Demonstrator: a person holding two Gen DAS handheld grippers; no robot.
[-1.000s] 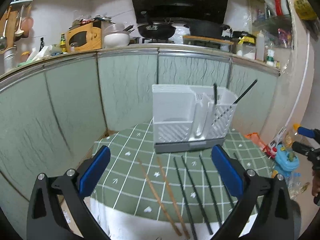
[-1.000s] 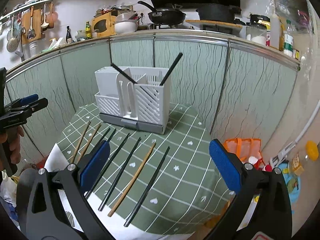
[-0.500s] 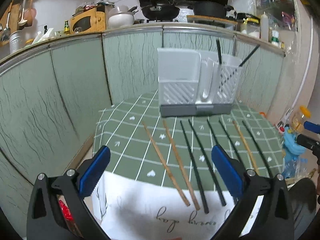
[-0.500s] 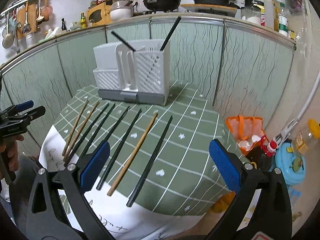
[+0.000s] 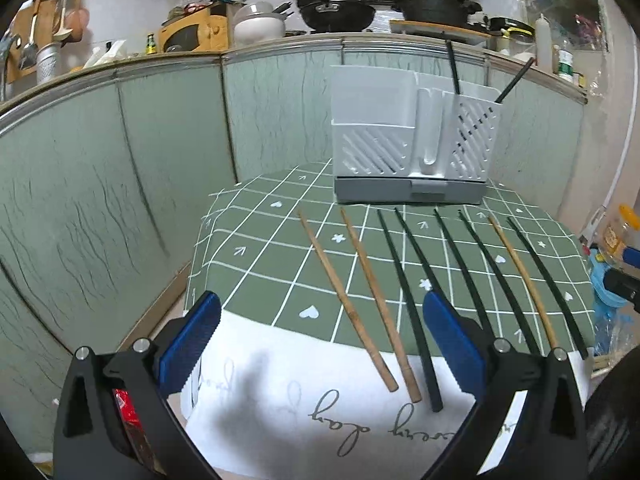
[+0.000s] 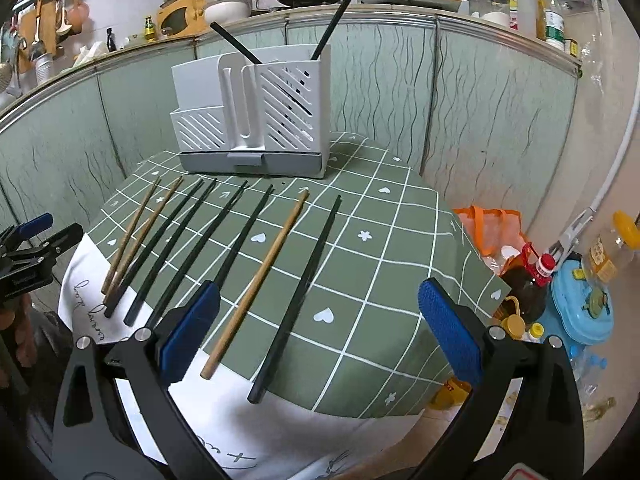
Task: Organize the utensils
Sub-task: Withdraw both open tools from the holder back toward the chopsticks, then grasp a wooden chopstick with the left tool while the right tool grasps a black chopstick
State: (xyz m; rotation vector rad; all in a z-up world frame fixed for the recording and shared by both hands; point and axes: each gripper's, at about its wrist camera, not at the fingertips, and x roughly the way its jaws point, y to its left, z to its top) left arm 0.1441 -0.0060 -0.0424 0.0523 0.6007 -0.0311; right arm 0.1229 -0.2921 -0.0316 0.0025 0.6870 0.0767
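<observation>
A white slotted utensil holder (image 5: 412,148) (image 6: 256,120) stands at the back of a small table with a green checked cloth (image 5: 280,264) (image 6: 384,248). Two black chopsticks (image 6: 332,24) stand in its right compartment. Several black chopsticks (image 5: 408,288) (image 6: 296,296) and three wooden ones (image 5: 344,296) (image 6: 260,276) lie side by side on the cloth. My left gripper (image 5: 320,344) is open and empty, above the table's near left edge. My right gripper (image 6: 316,332) is open and empty, above the near ends of the rightmost chopsticks.
Green cabinet panels (image 5: 120,160) surround the table, with pots and jars on the counter above. An orange bag (image 6: 492,232), bottles and a blue container (image 6: 584,312) sit on the floor at the right. The left gripper shows at the left edge of the right wrist view (image 6: 28,248).
Both grippers have pulled back and risen, tilting down; the holder looks farther and the chopsticks' near ends have come into full view. Both jaws stay open.
</observation>
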